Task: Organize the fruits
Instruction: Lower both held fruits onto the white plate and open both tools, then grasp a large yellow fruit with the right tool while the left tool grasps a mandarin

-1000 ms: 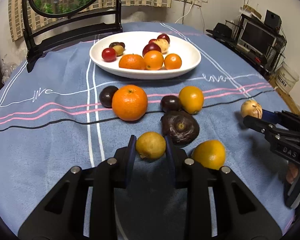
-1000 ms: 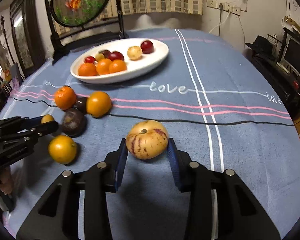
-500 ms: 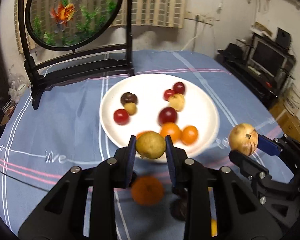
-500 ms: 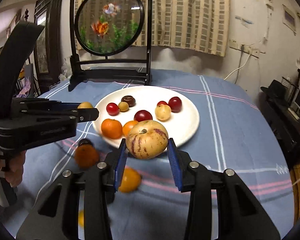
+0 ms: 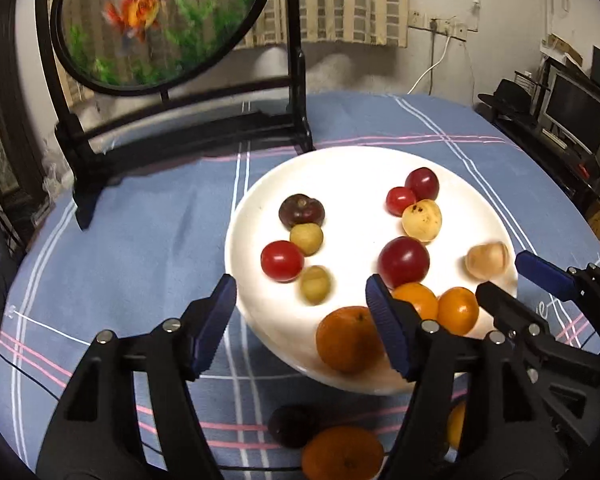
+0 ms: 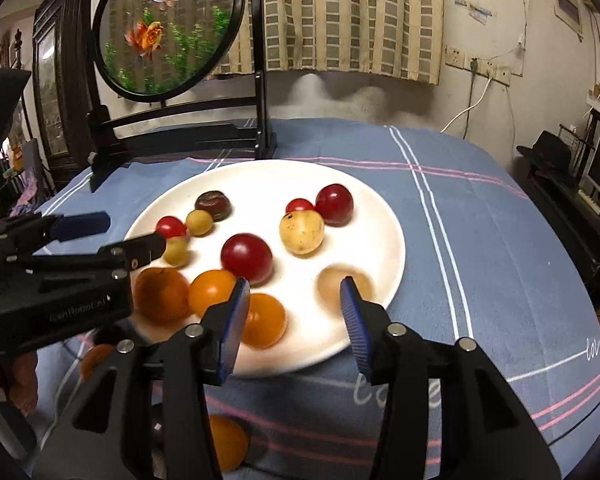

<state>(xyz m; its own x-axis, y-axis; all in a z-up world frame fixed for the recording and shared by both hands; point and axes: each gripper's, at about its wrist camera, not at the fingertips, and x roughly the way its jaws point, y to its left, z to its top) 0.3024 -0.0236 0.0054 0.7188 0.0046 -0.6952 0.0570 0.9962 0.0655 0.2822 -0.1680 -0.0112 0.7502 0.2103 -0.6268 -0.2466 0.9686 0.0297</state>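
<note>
A white plate on the blue cloth holds several fruits: red, yellow, dark and orange ones. My left gripper is open and empty above the plate's near left edge; a small yellow-green fruit, blurred, lies on the plate between its fingers. My right gripper is open and empty over the plate's near right part; the pale striped fruit, blurred, is on the plate just ahead of it.
An orange, a dark fruit and another orange fruit lie on the cloth in front of the plate. A round fish screen on a black stand stands behind the plate. Furniture and a monitor are at the right.
Both grippers have opened and let go of their fruits, which now lie on the plate. Both grippers have moved closer over the plate.
</note>
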